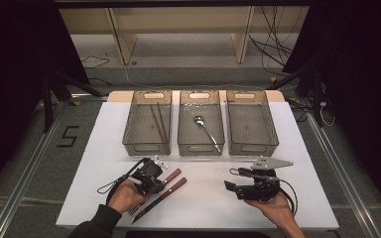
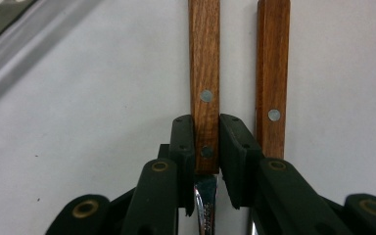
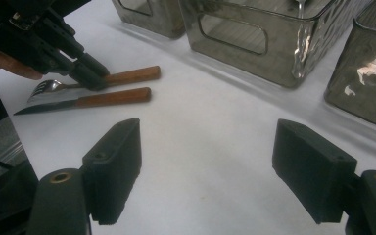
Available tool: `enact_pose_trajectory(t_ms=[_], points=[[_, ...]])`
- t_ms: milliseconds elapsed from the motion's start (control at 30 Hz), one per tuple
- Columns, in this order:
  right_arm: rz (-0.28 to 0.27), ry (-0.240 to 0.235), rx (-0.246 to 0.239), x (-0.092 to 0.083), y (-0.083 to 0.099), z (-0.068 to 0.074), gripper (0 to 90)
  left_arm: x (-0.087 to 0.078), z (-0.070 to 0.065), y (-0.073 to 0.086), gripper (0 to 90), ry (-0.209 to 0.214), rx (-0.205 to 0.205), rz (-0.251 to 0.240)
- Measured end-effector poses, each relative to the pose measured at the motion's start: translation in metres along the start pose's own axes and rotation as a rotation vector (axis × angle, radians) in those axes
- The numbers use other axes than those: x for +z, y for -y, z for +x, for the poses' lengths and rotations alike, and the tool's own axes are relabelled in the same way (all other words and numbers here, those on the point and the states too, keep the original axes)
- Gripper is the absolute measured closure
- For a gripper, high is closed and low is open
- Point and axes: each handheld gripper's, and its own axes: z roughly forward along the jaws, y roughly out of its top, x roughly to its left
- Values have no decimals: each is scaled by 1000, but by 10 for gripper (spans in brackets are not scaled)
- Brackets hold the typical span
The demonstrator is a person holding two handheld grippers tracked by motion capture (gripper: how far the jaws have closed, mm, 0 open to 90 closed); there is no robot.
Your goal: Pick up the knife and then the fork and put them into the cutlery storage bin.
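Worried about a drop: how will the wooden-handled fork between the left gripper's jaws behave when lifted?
The fork likely stays stiff. The left gripper holds the handle near its metal end, so the tines may dip only slightly. The flat-sided wood should resist rolling and slipping.

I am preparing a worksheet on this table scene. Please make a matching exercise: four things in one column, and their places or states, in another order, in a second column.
Things:
1. thin brown chopsticks
2. metal spoon
3. wooden-handled fork
4. wooden-handled knife

Places or states:
A. lying free on the white table
B. in the middle clear bin
C. between the left gripper's jaws
D. in the left clear bin

Pairs: 1-D, 2-B, 3-C, 4-A
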Motion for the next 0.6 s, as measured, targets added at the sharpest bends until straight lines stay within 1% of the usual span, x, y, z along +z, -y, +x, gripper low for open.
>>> enact_pose_trajectory(t_ms=[33, 67, 167, 200, 267, 333, 600], points=[[-1, -1, -1, 0, 0, 0, 273, -1, 1, 0, 765, 2, 5, -2], [-2, -2, -1, 0, 0, 0, 273, -2, 1, 0, 765, 6, 1, -11], [-5, -2, 3, -1, 0, 0, 274, -5, 4, 0, 765, 12, 4, -18], [-5, -1, 3, -1, 0, 0, 274, -6, 4, 1, 765, 14, -4, -24], [-5, -1, 3, -1, 0, 0, 275, -8, 5, 1, 765, 18, 3, -22], [-6, -3, 3, -1, -1, 1, 275, -9, 6, 0, 765, 23, 0, -26], [-15, -28, -26, 2, -5, 8, 275, -17, 3, -2, 766, 37, 14, -64]])
